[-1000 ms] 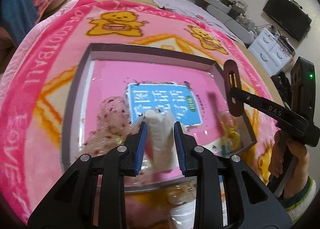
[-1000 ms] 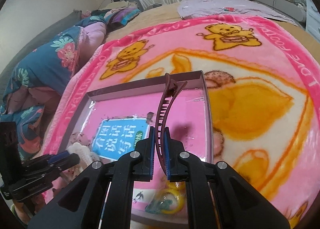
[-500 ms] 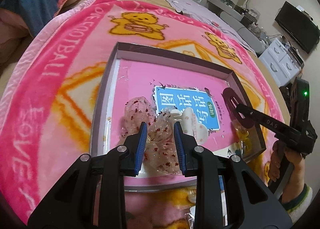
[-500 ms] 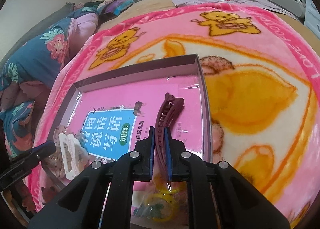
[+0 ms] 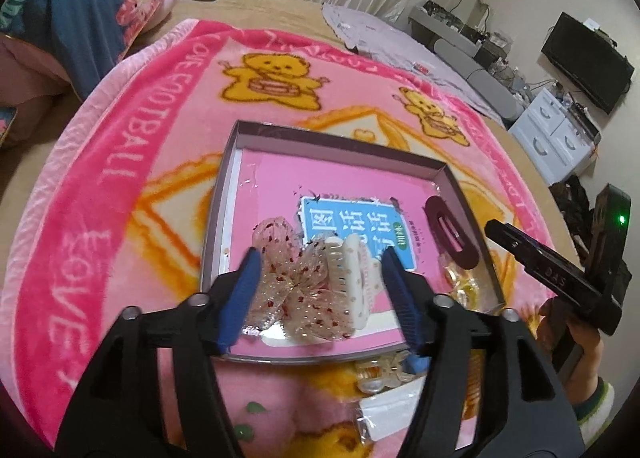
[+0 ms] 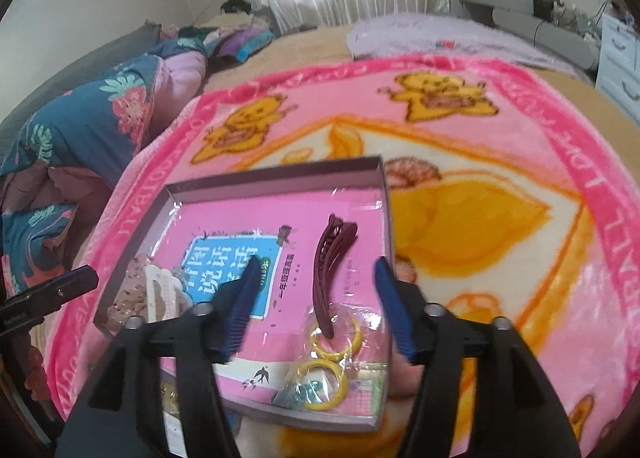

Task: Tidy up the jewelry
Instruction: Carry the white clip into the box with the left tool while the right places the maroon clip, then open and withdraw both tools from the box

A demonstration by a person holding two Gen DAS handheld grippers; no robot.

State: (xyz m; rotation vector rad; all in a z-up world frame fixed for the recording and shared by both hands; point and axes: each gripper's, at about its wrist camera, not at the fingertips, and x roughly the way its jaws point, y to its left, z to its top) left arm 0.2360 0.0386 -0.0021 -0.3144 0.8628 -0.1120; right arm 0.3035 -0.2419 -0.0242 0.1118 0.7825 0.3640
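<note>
A shallow grey box [image 5: 224, 194] [image 6: 276, 174] with a pink book inside lies on the pink bear blanket. My left gripper [image 5: 320, 290] is open above a white claw clip [image 5: 352, 278] and a sheer red-dotted bow [image 5: 292, 286] lying in the box's near left corner. My right gripper [image 6: 314, 298] is open above a maroon hair clip [image 6: 328, 262] lying in the box, its near end on a clear bag of yellow rings [image 6: 324, 362]. The maroon clip [image 5: 450, 232] and right gripper also show in the left wrist view.
The pink blanket [image 6: 500, 218] covers the bed. A floral quilt [image 6: 80, 126] is bunched at the left. More packaged jewelry [image 5: 384, 374] lies on the blanket just outside the box's near edge. Drawers [image 5: 556, 138] and a TV stand beyond the bed.
Both grippers opened. The left let go of the white claw clip beside the bow, and the right let go of the maroon clip, which now lies in the box.
</note>
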